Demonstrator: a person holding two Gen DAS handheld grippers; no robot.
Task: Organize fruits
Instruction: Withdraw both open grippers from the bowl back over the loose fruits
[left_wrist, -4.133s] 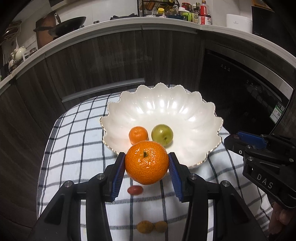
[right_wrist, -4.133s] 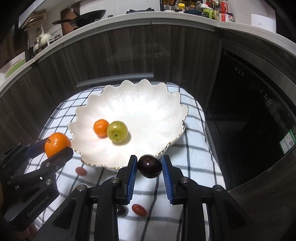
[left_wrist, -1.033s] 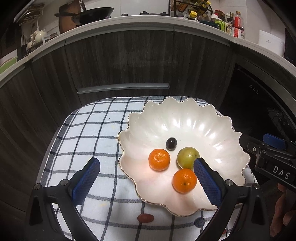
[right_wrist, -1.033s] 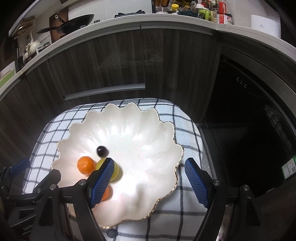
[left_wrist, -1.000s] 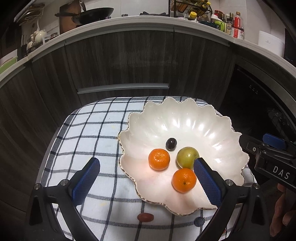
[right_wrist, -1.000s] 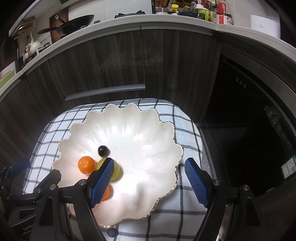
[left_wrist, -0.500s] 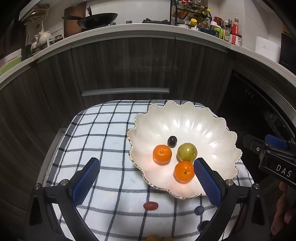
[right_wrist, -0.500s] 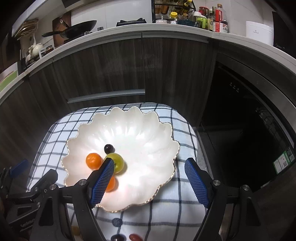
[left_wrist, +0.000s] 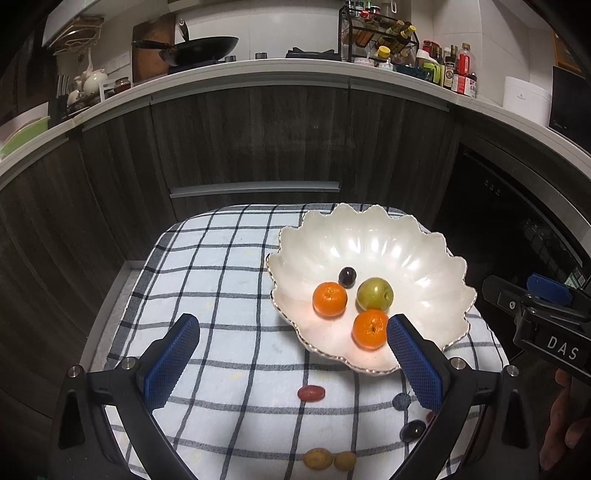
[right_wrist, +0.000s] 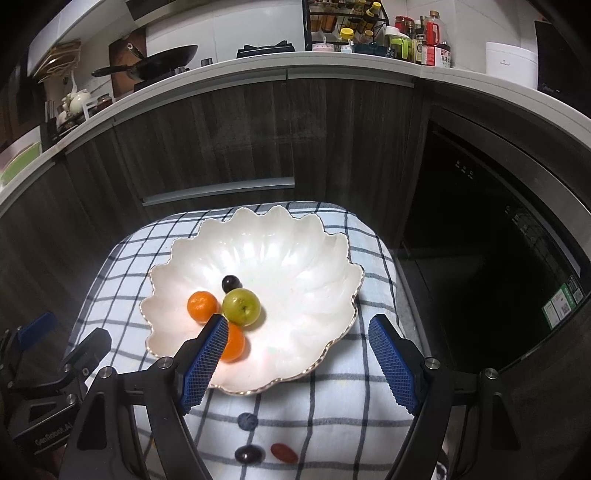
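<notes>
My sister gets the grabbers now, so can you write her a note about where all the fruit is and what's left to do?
Left gripper: jaws wide open, holding nothing, above the cloth's near left side.
Right gripper: jaws wide open, holding nothing, above the bowl's near edge.
In the white bowl: two oranges, a green fruit and a small dark fruit.
On the checked cloth, in front of the bowl: a red oval fruit, a bluish round one, a dark one, and two small yellow ones.
Left to do: probably move those loose fruits into the bowl.
</notes>
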